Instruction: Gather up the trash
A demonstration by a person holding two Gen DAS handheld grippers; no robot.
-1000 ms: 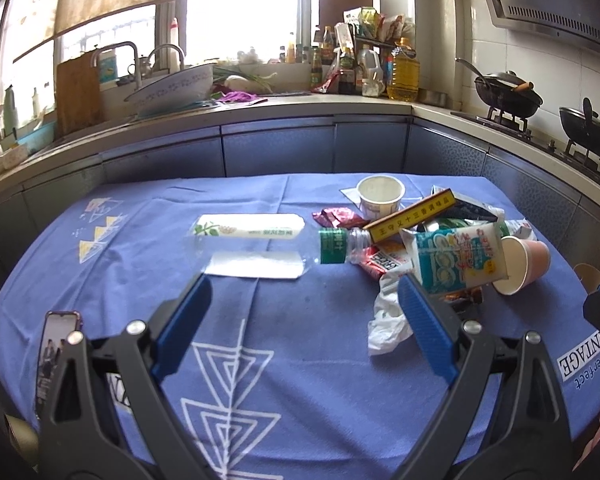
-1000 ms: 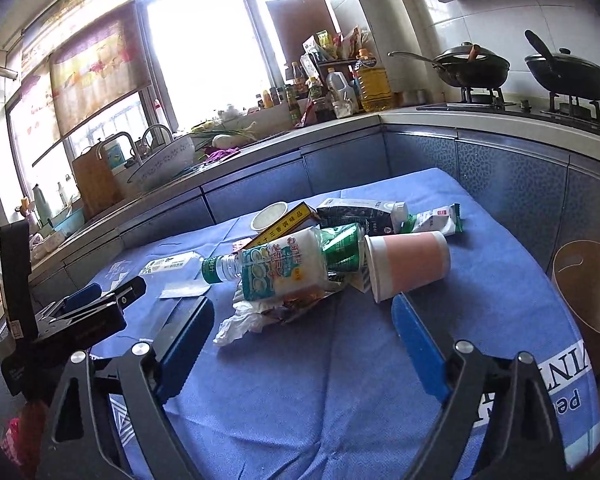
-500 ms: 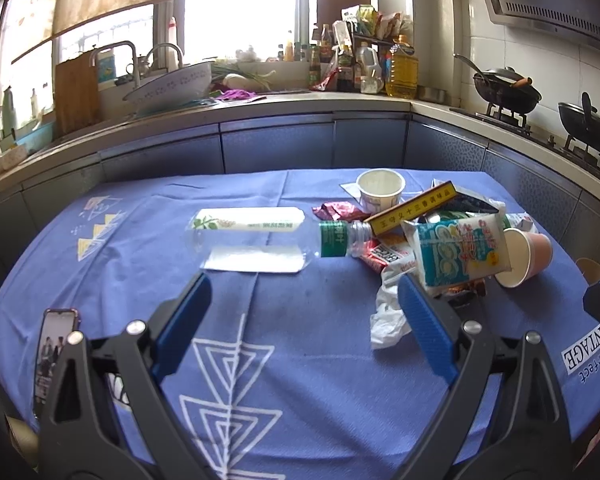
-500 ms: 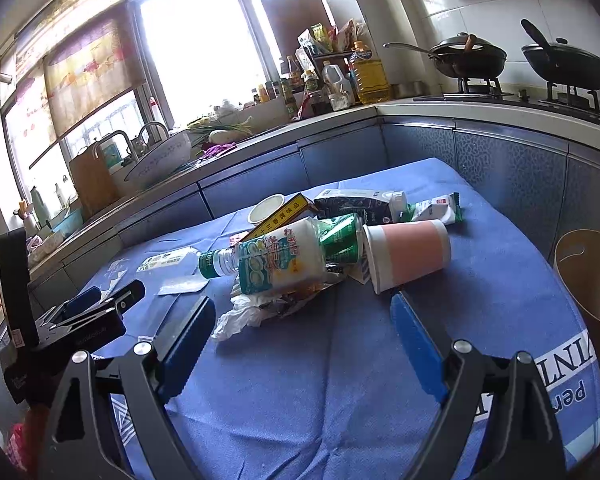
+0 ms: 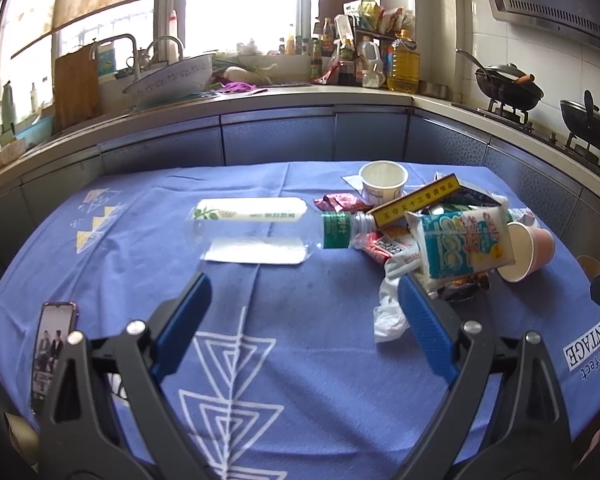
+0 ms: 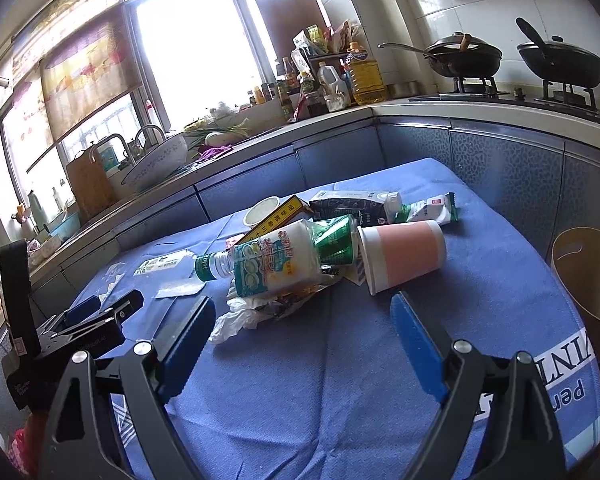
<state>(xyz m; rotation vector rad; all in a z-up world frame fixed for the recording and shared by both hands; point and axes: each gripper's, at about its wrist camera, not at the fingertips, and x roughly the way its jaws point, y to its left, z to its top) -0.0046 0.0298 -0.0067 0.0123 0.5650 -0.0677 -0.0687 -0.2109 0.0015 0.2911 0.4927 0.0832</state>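
A heap of trash lies on the blue tablecloth (image 5: 300, 352). A clear plastic bottle (image 5: 260, 228) with a green neck label lies on its side. Right of it are a milk drink bottle (image 5: 464, 244), a pink paper cup (image 5: 528, 246) on its side, a yellow box (image 5: 416, 204), a white cup (image 5: 382, 180) and crumpled tissue (image 5: 388, 312). My left gripper (image 5: 304, 320) is open and empty, short of the bottle. My right gripper (image 6: 300, 332) is open and empty, just short of the milk drink bottle (image 6: 276, 264) and pink cup (image 6: 404, 254).
A phone (image 5: 52, 352) lies at the table's near left corner. A brown paper bin (image 6: 588, 276) stands off the table's right edge. The left gripper (image 6: 80, 320) shows at the left of the right wrist view. Kitchen counter, sink and stove with pans ring the table.
Both grippers have crept slightly forward toward the trash heap. Both stay open and empty. The trash has not moved.
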